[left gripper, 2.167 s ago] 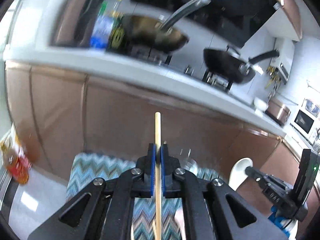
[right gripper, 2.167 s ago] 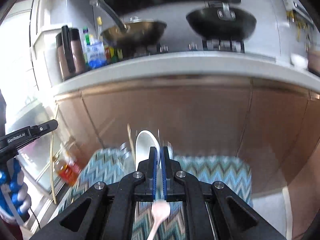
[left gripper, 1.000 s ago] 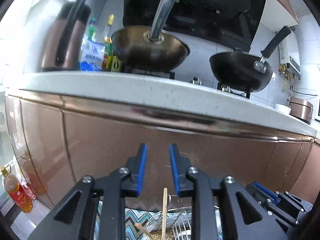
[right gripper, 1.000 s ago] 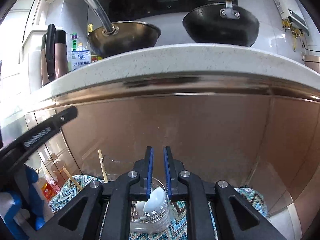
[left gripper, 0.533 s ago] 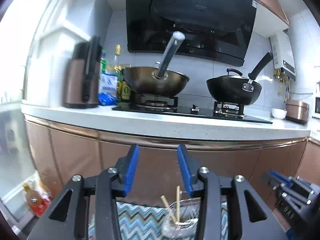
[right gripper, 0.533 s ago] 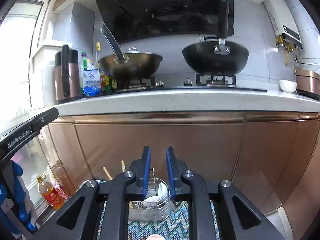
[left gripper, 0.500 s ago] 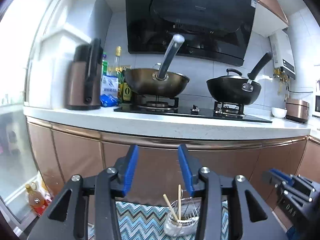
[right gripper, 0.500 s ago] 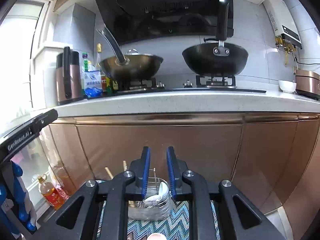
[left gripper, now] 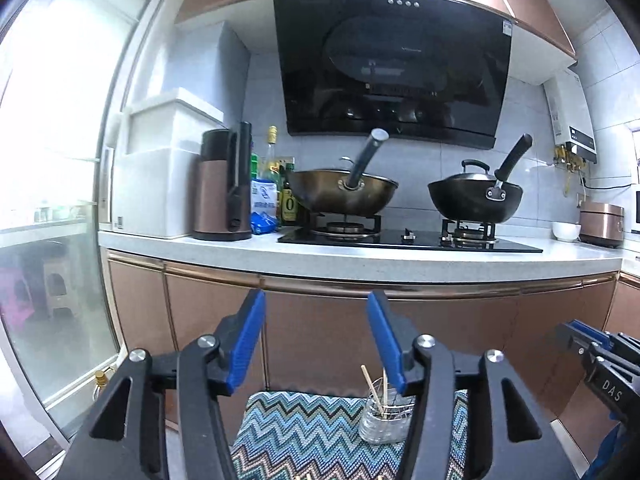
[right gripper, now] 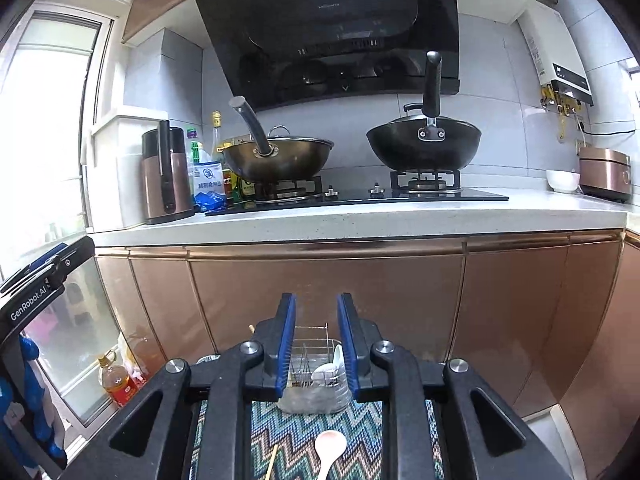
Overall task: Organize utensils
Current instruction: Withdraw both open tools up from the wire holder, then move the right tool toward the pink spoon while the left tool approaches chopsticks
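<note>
My left gripper (left gripper: pixel 316 342) is open and empty, raised well above a zigzag-patterned mat (left gripper: pixel 304 428). A clear wire-frame utensil holder (left gripper: pixel 384 416) stands on the mat with two wooden chopsticks (left gripper: pixel 374 390) upright in it. My right gripper (right gripper: pixel 316 346) is open and empty too. In the right wrist view the holder (right gripper: pixel 314 380) holds a white spoon (right gripper: pixel 330 368). A pink spoon (right gripper: pixel 329 450) and a wooden chopstick (right gripper: pixel 272 462) lie on the mat (right gripper: pixel 360 432) in front of it.
Copper cabinet fronts (right gripper: pixel 360 292) rise behind the mat under a white counter (right gripper: pixel 360 216) with two woks (right gripper: pixel 278 158) and a kettle (right gripper: pixel 166 178). An oil bottle (right gripper: pixel 116 384) stands on the floor at the left. The left gripper's body (right gripper: pixel 36 292) shows at the left.
My left gripper let go of the chopstick, which now stands in the holder; my right gripper let go of the white spoon into the holder. Both opened wider and pulled back and up.
</note>
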A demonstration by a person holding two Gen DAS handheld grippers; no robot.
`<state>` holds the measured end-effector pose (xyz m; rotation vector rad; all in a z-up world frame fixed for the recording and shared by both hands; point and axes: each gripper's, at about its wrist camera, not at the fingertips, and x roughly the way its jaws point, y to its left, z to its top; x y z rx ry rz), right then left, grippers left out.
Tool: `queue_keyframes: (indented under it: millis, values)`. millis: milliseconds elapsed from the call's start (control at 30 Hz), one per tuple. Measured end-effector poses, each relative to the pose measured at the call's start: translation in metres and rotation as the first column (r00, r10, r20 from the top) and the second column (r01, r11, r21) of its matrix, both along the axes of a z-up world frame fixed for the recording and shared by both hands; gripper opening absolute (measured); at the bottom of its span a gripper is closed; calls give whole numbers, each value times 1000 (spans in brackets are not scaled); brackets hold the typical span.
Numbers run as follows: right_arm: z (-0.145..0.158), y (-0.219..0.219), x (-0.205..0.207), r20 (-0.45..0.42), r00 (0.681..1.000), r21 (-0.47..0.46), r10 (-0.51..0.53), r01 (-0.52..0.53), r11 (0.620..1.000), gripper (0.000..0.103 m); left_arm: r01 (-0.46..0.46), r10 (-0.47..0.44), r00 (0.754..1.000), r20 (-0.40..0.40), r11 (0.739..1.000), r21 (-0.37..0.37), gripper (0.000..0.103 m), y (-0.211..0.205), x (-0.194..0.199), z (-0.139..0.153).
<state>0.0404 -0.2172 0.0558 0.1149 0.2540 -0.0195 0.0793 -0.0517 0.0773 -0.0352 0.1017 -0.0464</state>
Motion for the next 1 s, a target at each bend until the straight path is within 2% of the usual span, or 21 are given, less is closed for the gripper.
queue_keyframes:
  millis: [200, 400, 733, 1000]
  values:
    - [-1, 5, -19, 10, 1000, -8, 3, -3, 1000, 31, -14, 14, 1000, 17, 1000, 3, 63, 9, -17, -1]
    - [-4, 6, -33, 12, 1000, -13, -1, 2, 1000, 35, -9, 9, 1000, 6, 1000, 9, 67, 12, -25, -5]
    - [-6, 0, -50, 29, 1000, -3, -8, 8, 1000, 36, -1, 1, 1000, -23, 1000, 17, 67, 8, -28, -12]
    - [-14, -5, -43, -1, 1000, 15, 15, -15, 1000, 36, -8, 10, 997, -75, 1000, 22, 67, 5, -16, -21]
